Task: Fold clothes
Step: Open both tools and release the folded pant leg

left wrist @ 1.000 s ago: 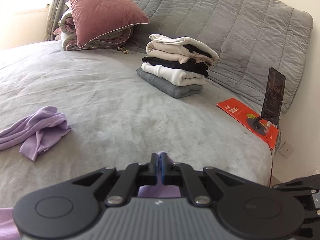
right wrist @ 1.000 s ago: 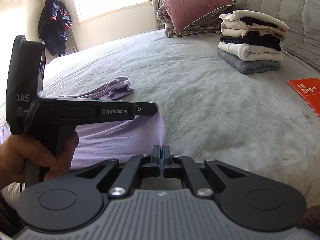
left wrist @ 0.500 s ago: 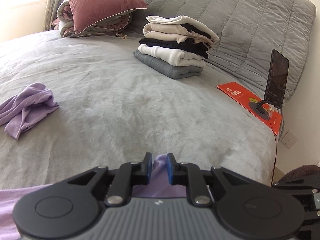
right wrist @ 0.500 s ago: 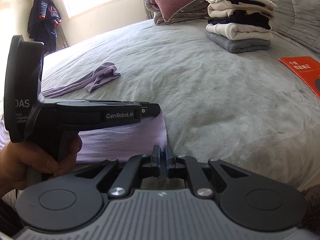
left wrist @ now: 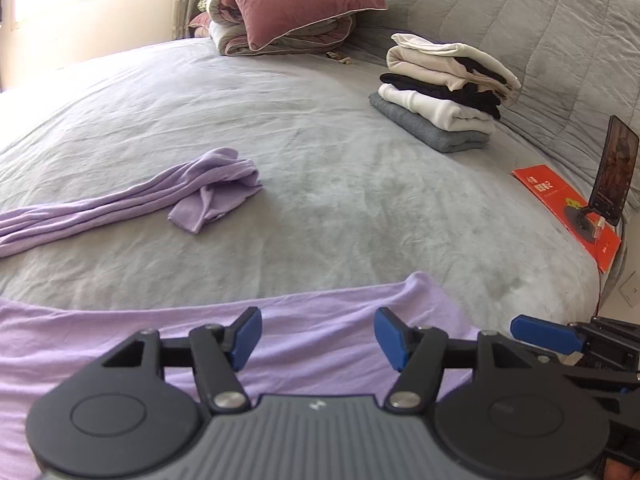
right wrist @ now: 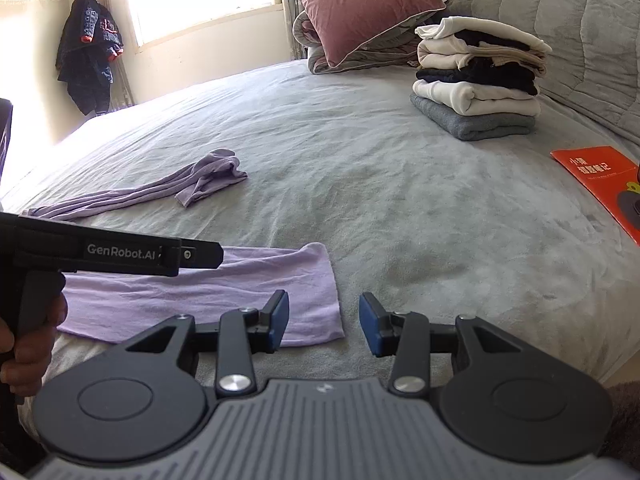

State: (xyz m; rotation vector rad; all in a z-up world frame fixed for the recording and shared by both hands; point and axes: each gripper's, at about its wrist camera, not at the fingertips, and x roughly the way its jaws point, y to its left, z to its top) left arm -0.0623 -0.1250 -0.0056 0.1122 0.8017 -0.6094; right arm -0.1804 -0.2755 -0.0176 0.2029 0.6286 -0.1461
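Both the left gripper (left wrist: pixel 318 334) and right gripper (right wrist: pixel 323 322) hover with jaws apart, empty, above the lilac garment (right wrist: pixel 224 296), spread flat on the bed (right wrist: pixel 400 200) for folding.

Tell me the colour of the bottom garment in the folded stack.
Grey, clearest in the right wrist view.

1. The left gripper (left wrist: pixel 318 336) is spread wide, its blue pads (left wrist: pixel 246 336) well apart and gripping nothing.
2. The right gripper (right wrist: pixel 323 322) is likewise wide open, with both blue pads (right wrist: pixel 280 320) clear of any contact.
3. In the right wrist view, the left gripper's black body reaches in from 9 o'clock, held level.
4. The person's left hand (right wrist: pixel 28 344) wraps around its handle at about 8 o'clock, fingers curled tight.
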